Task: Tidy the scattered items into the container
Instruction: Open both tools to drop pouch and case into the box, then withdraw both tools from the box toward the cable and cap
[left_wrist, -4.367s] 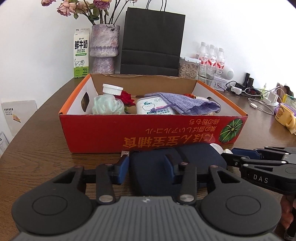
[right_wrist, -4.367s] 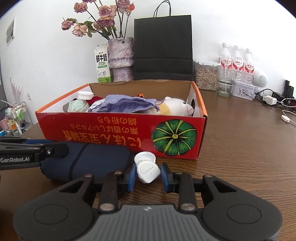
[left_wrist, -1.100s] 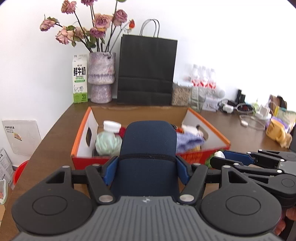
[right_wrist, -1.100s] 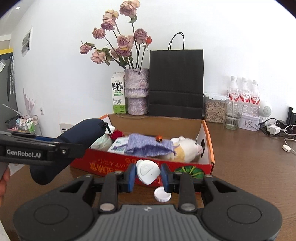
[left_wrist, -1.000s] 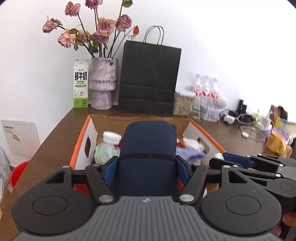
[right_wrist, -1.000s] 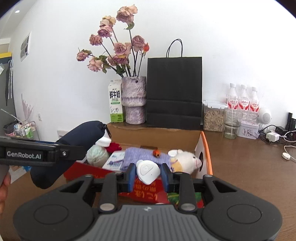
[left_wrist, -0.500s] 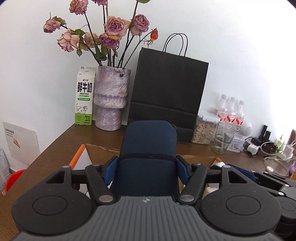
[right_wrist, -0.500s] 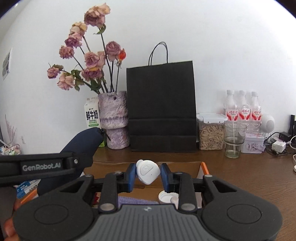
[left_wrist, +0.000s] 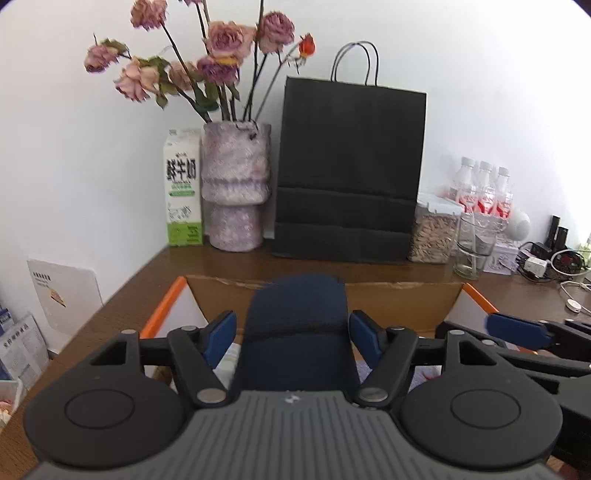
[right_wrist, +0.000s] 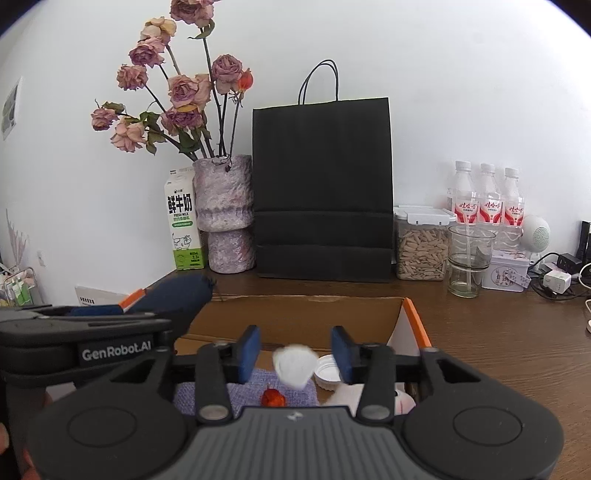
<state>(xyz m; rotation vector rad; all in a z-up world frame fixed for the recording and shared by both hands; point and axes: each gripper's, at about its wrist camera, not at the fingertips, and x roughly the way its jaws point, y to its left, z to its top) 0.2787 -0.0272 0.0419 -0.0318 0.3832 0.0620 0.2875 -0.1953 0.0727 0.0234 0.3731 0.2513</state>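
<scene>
Both grippers are over the open cardboard box (left_wrist: 399, 295) with orange rim (right_wrist: 413, 314). My left gripper (left_wrist: 293, 330) is open; the navy pouch (left_wrist: 297, 325) lies between its blue pads, which stand apart from its sides. The pouch also shows at the left of the right wrist view (right_wrist: 173, 295). My right gripper (right_wrist: 295, 350) is open; the small white device (right_wrist: 293, 365), blurred, is loose between the pads above the box. In the box lie a purple cloth (right_wrist: 243, 387), a small red item (right_wrist: 272, 398), a white cap (right_wrist: 328, 372) and a white plush toy (right_wrist: 399, 400).
Behind the box on the wooden table (right_wrist: 498, 332) stand a milk carton (right_wrist: 183, 229), a purple vase of dried roses (right_wrist: 225, 214), a black paper bag (right_wrist: 323, 188), a jar of seeds (right_wrist: 421, 245), a glass (right_wrist: 469, 262), three bottles (right_wrist: 487, 199) and chargers with cables (right_wrist: 554, 278).
Both grippers have opened over the box. The white device has left the right pads and is dropping; the left pads have come off the navy pouch.
</scene>
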